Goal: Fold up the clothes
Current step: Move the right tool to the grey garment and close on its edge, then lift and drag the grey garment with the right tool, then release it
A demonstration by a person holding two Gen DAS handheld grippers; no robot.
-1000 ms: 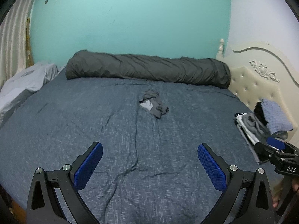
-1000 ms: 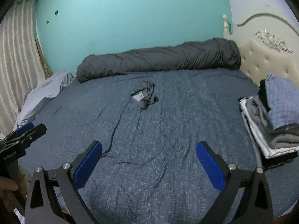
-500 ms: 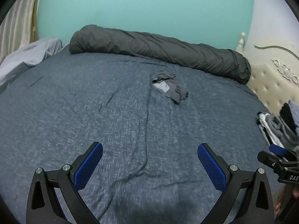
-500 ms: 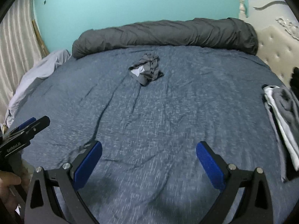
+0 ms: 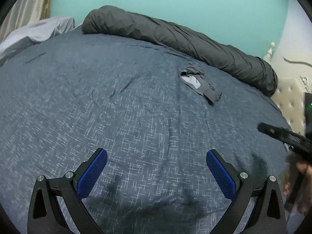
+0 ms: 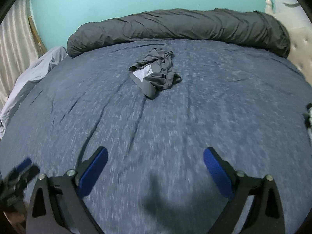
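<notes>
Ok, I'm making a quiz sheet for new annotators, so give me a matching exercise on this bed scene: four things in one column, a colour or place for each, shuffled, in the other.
Things:
1. crumpled garment
2. rolled duvet
3. left gripper pads
4. bed sheet

Descriptions:
A. dark grey, along the far edge of the bed by the turquoise wall
B. bright blue, spread wide apart
C. grey with a pale patch, lying mid-bed
D. speckled navy, covering the mattress

Pairs: 1-C, 2-A, 3-B, 4-D
</notes>
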